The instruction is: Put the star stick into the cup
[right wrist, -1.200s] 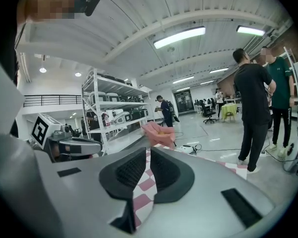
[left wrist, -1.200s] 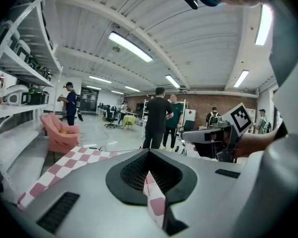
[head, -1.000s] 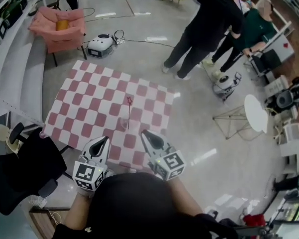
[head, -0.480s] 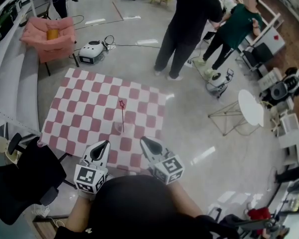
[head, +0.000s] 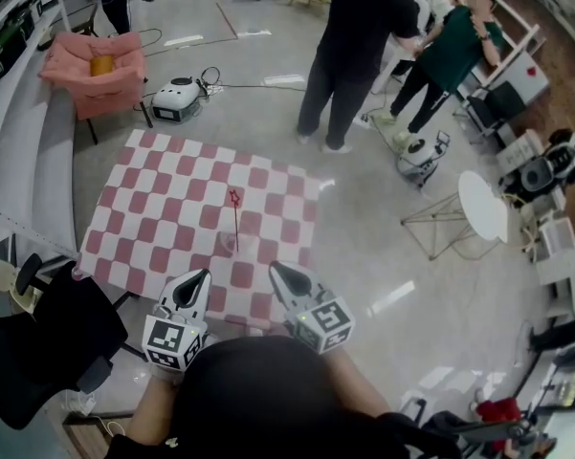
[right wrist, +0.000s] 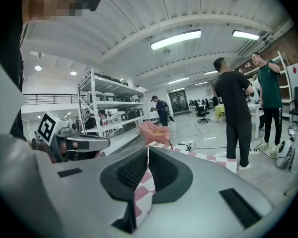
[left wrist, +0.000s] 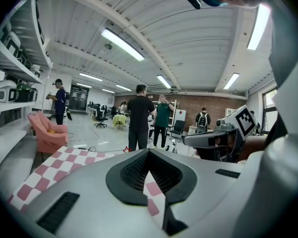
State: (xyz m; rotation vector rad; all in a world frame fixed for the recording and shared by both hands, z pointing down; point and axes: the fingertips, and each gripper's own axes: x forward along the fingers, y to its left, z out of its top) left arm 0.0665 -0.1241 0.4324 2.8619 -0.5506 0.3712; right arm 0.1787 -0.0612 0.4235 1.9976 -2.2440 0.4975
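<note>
Shows right claw [head: 274, 267] just closed empty, left claw [head: 207, 273] shut empty too.
Suggests completion: star stick [head: 234, 220] upright in cup [head: 228, 245].

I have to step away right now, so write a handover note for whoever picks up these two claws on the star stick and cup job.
Left claw: shut, empty, at the near edge of the checkered cloth.
Right claw: shut, empty, alongside the left one.
Star stick: on the cloth ahead of both claws, apparently upright with its lower end in the clear cup. The cup is faint.
Done: the stick looks placed, and neither claw touches it.
Left: confirm that it sits in the cup.
</note>
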